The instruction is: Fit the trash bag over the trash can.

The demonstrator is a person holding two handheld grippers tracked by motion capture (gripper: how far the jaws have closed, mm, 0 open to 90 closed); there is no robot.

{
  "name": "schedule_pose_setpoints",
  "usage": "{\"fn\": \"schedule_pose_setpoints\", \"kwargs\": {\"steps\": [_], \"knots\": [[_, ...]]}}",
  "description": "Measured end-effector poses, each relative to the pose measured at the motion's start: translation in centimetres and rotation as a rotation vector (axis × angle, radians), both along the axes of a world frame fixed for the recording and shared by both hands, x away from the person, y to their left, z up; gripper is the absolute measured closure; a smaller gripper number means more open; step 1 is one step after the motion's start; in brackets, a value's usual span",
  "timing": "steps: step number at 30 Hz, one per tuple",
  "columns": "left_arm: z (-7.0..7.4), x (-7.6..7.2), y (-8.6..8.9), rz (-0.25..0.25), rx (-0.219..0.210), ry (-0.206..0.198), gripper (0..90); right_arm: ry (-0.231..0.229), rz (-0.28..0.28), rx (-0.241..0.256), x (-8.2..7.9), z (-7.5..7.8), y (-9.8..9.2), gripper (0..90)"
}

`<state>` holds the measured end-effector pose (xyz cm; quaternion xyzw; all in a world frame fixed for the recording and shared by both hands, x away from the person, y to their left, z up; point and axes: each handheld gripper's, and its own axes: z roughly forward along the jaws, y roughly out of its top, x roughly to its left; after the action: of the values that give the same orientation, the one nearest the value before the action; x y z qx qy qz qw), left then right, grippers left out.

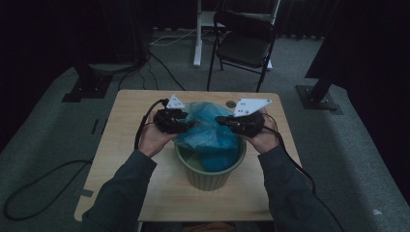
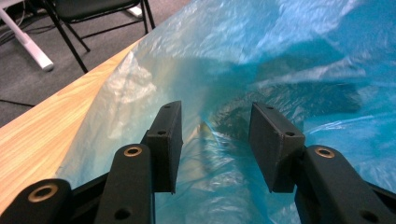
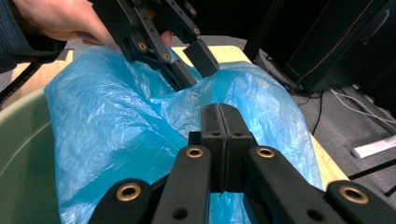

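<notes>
Left gripper (image 2: 215,140) stands with its two flat black jaws well apart, thin blue film bunched in the gap between them but not pinched. Right gripper (image 3: 223,135) has its jaws pressed flat together; whether any film is caught between them I cannot tell (the seam looks bare from above).

The bag (image 1: 210,130) is crinkled, translucent blue plastic, glossy where light strikes its folds, and it sits in and billows up out of the pot (image 1: 208,176). That pot is round, pale green, with a ribbed wall and a thick rim, standing near the middle of the table (image 1: 121,145), a light wood-grain top with rounded corners.

In the high view both hands come in from below, sleeves dark grey, each wrapped around a gripper body with the jaws turned inward toward each other across the bag's top. Left hand (image 1: 153,137) sits at the pot's left rim, right hand (image 1: 266,137) at its right. Each gripper carries a grey three-cornered plate, and a black cable trails off each.

A folding chair (image 1: 244,43) stands beyond the table on grey carpet.
</notes>
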<state>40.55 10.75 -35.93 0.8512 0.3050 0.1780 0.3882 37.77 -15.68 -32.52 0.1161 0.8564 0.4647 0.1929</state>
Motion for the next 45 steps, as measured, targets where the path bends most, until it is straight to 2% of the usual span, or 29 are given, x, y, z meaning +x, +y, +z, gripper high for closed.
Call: {"fn": "schedule_pose_setpoints", "kwargs": {"steps": [5,7,14,18,23,30,36,39,42,43,45], "knots": [[-0.5,0.6,-0.3,0.021,0.026,0.001,62.4,0.011,-0.002,-0.01,0.4,-0.3,0.4,89.8],[-0.5,0.6,0.0,0.029,-0.001,0.007,68.4,0.01,-0.009,-0.01,0.4,-0.3,0.2,89.8],[0.0,0.0,0.5,0.041,-0.013,-0.013,68.0,0.005,-0.024,0.005,0.2,-0.1,-0.6,89.8],[0.0,-0.3,0.7,0.063,0.002,-0.037,68.5,0.007,-0.034,0.006,0.1,-0.1,-1.0,89.8],[0.1,-0.5,1.1,0.074,-0.016,-0.047,69.2,0.009,-0.035,0.006,0.0,-0.2,-1.3,89.6],[0.2,-0.8,1.3,0.087,-0.004,-0.059,69.0,0.015,-0.07,0.009,-0.2,-0.6,-2.5,90.0],[0.2,-1.0,1.4,0.102,-0.007,-0.069,68.5,0.044,-0.111,0.043,-0.1,-0.9,-4.0,89.8],[0.2,-1.1,1.3,0.098,0.001,-0.072,67.8,0.072,-0.128,0.094,0.3,-0.4,-3.8,71.6],[0.2,-1.2,1.1,0.094,0.006,-0.076,67.1,0.08,-0.108,0.111,0.6,0.2,-2.6,68.8],[0.2,-1.2,1.1,0.094,0.008,-0.076,67.1,0.076,-0.083,0.097,0.7,0.5,-1.4,68.0],[0.1,-1.2,1.1,0.093,0.005,-0.076,67.0,0.072,-0.076,0.085,0.7,0.7,-0.8,67.1]]}}
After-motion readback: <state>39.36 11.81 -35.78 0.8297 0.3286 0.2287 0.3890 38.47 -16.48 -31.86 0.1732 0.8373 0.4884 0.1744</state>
